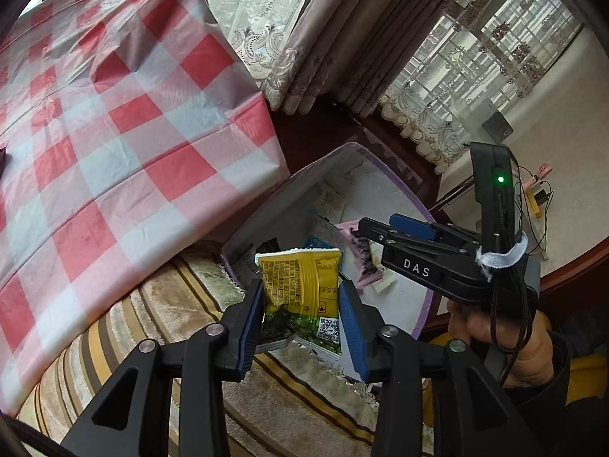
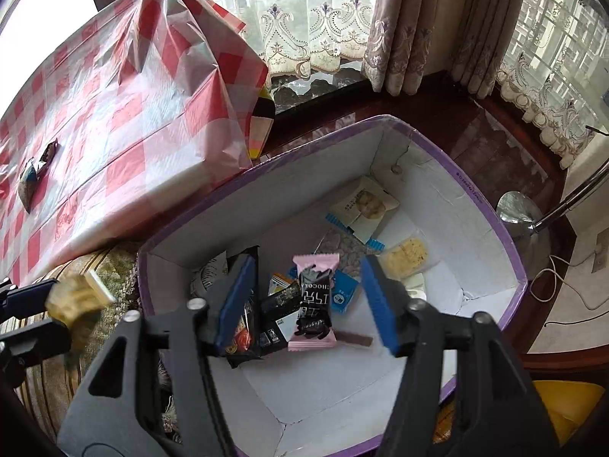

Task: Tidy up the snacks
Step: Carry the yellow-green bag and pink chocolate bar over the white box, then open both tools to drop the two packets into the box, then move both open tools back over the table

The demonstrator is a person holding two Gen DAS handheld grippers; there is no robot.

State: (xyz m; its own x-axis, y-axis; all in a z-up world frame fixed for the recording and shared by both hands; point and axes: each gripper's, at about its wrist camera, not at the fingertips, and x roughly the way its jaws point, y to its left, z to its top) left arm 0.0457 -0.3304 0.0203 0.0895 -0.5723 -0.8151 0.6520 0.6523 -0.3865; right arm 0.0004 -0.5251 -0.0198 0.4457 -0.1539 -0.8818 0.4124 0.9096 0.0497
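My left gripper (image 1: 300,297) is shut on a yellow snack packet (image 1: 300,289) and holds it above the striped cushion, beside the near corner of the purple-rimmed white box (image 1: 396,182). It appears blurred at the left edge of the right wrist view (image 2: 76,301). My right gripper (image 2: 308,285) is open above the box (image 2: 437,141); a pink and black chocolate packet (image 2: 314,301) is between its fingers, apart from both pads, in the air or lying in the box. The right gripper also shows in the left wrist view (image 1: 365,228), over the box.
Several snack packets lie in the box, among them a cracker packet (image 2: 365,205) and a blue packet (image 2: 344,295). A table with a red checked cloth (image 2: 114,114) stands at left, with two wrapped snacks (image 2: 36,169) on it. Curtains (image 2: 403,26) and a lamp base (image 2: 519,209) stand behind.
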